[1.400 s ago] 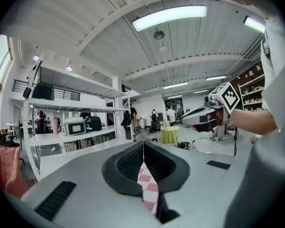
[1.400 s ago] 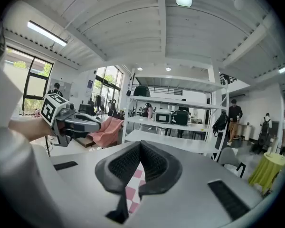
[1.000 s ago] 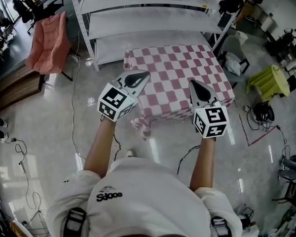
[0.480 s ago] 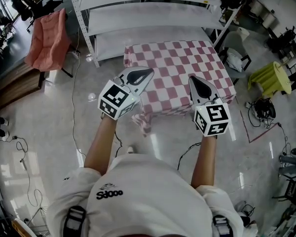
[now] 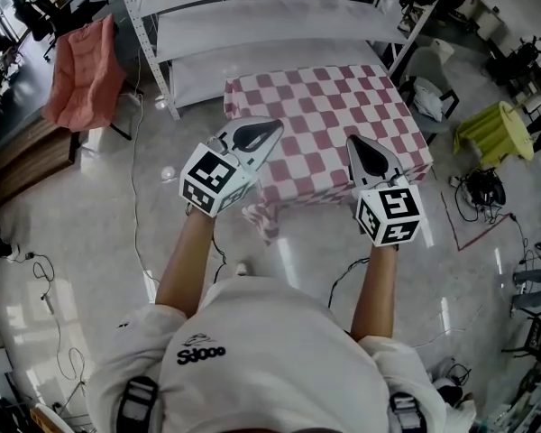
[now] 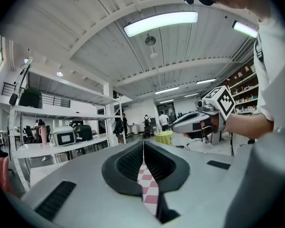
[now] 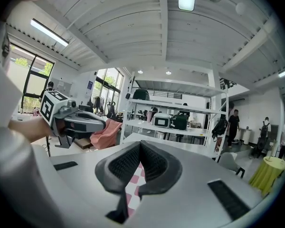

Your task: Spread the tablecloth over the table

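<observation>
A pink-and-white checked tablecloth (image 5: 329,120) covers a small table in the head view, and one corner of it hangs down at the near left (image 5: 261,219). My left gripper (image 5: 269,133) is shut on the cloth's near edge at the left. My right gripper (image 5: 359,145) is shut on the same edge at the right. In the left gripper view a strip of checked cloth (image 6: 149,189) is pinched between the closed jaws of the left gripper (image 6: 143,146). The right gripper view shows cloth (image 7: 133,186) caught in the right gripper (image 7: 140,146) too. Both point about level, side by side.
White metal shelving (image 5: 252,25) stands right behind the table. A pink chair (image 5: 81,66) is at the far left, a yellow-green covered stool (image 5: 491,133) at the right, and a bag (image 5: 428,97) lies by the shelf leg. Cables (image 5: 473,192) run over the glossy floor. People stand far off.
Both grippers keep their hold on the cloth's edge and stay almost where they were. The head view has shifted slightly, so the table sits a little lower in the picture.
</observation>
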A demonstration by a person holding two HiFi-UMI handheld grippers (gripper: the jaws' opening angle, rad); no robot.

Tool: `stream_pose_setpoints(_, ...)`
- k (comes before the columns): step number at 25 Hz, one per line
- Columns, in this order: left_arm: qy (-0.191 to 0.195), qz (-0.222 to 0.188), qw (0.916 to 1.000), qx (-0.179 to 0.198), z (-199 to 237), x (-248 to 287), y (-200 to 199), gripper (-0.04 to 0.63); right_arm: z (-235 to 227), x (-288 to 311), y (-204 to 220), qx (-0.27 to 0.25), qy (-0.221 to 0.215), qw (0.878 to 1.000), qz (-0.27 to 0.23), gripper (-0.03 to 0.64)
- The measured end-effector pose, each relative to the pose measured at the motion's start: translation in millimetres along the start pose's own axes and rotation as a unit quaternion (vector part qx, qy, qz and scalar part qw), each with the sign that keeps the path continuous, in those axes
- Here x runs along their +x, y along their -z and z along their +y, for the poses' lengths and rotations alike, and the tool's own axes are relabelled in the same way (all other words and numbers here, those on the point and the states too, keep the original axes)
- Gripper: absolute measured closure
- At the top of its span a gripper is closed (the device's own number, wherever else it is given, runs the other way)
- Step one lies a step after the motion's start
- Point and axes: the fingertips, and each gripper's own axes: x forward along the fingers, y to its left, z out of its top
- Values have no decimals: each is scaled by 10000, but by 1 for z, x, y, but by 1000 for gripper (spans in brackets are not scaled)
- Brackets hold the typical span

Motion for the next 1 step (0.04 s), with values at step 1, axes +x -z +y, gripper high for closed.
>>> stream_pose_setpoints(1,4,-2,10000,-4,0,0,0,563,0,0,0,1,2,10000,1,595)
